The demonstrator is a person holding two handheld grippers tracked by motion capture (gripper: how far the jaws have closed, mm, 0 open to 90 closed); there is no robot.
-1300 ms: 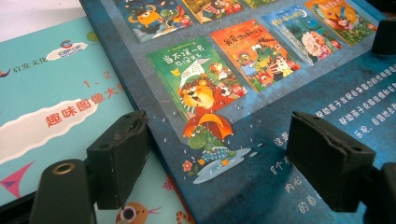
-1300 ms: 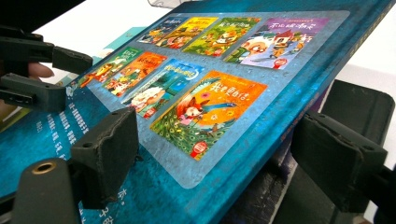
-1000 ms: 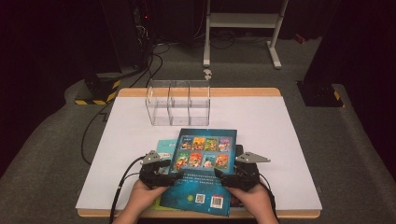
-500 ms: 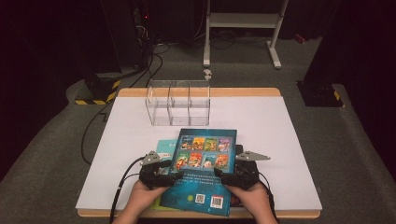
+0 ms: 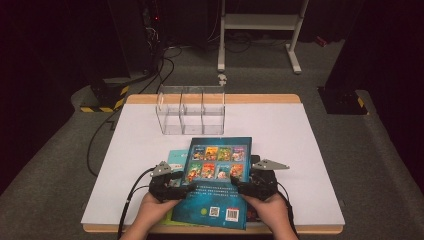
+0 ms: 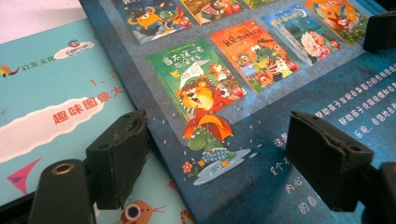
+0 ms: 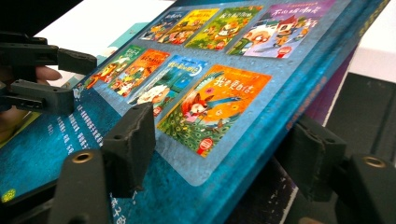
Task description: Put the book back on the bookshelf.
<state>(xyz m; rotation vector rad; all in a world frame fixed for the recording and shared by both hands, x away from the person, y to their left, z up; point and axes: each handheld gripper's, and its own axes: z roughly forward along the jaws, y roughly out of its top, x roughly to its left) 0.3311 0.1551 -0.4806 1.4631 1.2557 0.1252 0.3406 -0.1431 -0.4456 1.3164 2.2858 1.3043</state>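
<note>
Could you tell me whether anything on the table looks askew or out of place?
The dark blue book lies skewed atop the light teal book, and its near corner overhangs the table edge. Its right side is tilted up between the right gripper's jaws, which have just been closing. Nothing looks damaged.

Hidden and cropped parts

The dark blue book [image 5: 216,186] covers most of the teal book [image 5: 175,159]; at 6 o'clock, both forearms are cut off.

Dark lab: cables [image 5: 165,55], metal stand [image 5: 260,30], hazard-striped base [image 5: 102,100].
</note>
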